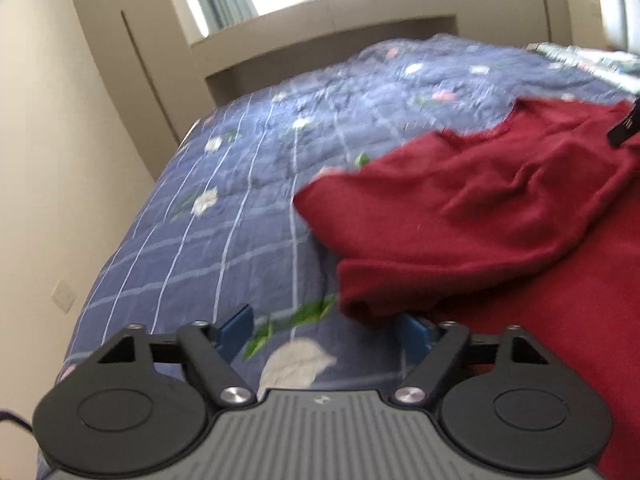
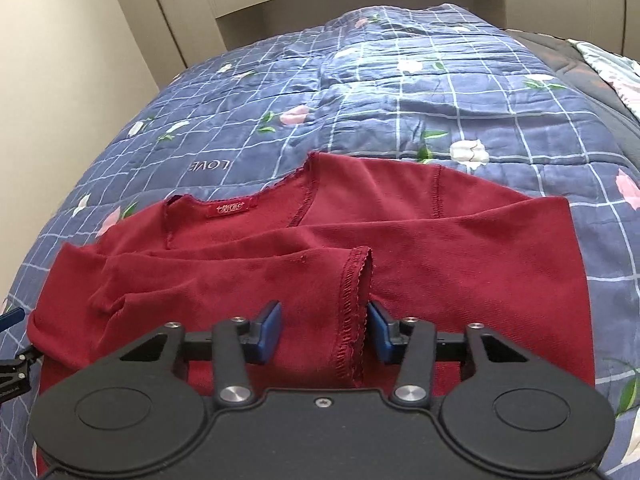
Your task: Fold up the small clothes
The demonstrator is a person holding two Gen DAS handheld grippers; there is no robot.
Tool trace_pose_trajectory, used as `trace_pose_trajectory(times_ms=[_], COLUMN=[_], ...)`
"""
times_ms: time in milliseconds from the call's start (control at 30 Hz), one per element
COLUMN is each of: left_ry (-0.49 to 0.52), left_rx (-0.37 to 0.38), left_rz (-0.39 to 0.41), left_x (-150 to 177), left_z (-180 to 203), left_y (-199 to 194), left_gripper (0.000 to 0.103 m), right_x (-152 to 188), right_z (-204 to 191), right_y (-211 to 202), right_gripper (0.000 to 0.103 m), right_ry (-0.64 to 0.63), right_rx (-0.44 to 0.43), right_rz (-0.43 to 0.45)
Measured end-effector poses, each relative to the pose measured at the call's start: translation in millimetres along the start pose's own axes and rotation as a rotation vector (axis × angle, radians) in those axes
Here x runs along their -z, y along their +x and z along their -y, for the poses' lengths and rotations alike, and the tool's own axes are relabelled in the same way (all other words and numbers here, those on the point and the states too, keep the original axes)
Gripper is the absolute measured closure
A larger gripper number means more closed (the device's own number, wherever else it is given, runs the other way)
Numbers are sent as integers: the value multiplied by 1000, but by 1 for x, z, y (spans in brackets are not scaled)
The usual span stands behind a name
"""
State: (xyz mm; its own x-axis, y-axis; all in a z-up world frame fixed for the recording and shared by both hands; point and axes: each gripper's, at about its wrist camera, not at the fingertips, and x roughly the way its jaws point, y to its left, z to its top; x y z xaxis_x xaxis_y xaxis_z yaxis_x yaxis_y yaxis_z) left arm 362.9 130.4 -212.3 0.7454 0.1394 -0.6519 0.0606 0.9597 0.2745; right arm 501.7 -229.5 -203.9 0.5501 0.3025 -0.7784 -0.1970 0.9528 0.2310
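A dark red long-sleeved top (image 2: 460,248) lies on the blue quilted bed, neckline and label away from me. Its left sleeve is folded across the body, with the stitched cuff (image 2: 356,300) lying between the blue pads of my right gripper (image 2: 325,330), which is open and not clamped on the cloth. In the left wrist view the same top (image 1: 480,216) fills the right side, its folded sleeve edge hanging over the right blue pad. My left gripper (image 1: 326,330) is open over the quilt at the top's left edge, holding nothing. The left wrist view is blurred.
The blue checked floral quilt (image 2: 360,92) covers the whole bed. A beige wall (image 1: 60,160) runs along the left side and a window niche (image 1: 320,8) stands behind the bed. Another patterned cover (image 2: 616,72) lies at the far right.
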Motion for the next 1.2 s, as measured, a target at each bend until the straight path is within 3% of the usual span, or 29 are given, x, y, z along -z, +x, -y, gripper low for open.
trace_pose_trajectory(times_ms=[67, 133, 200, 233, 433, 633, 800, 933, 1100, 1200], left_ry=[11, 21, 28, 34, 11, -84, -192, -177, -181, -177], left_rx=[28, 69, 113, 106, 45, 5, 10, -2, -22, -46], left_rz=[26, 33, 28, 31, 65, -51, -66, -41, 80, 62], left_x=[-4, -7, -12, -13, -20, -3, 5, 4, -19, -29], left_z=[-1, -2, -1, 0, 3, 3, 0, 3, -3, -5], left_y=[-1, 0, 1, 1, -14, -4, -6, -14, -30, -23], left_gripper=[41, 70, 88, 91, 95, 96, 96, 95, 95, 96], right_x=[-1, -3, -4, -5, -7, 4, 10, 8, 5, 5], right_z=[-1, -1, -2, -2, -5, -4, -1, -2, -3, -1], right_y=[0, -2, -3, -4, -17, -6, -4, -10, -22, -23], right_gripper=[68, 75, 90, 91, 93, 93, 92, 92, 93, 94], right_ry=[4, 2, -4, -6, -25, -42, -10, -16, -47, -40], right_rx=[7, 11, 17, 15, 19, 22, 14, 1, 21, 49], right_rz=[0, 4, 10, 15, 84, 39, 44, 58, 117, 120])
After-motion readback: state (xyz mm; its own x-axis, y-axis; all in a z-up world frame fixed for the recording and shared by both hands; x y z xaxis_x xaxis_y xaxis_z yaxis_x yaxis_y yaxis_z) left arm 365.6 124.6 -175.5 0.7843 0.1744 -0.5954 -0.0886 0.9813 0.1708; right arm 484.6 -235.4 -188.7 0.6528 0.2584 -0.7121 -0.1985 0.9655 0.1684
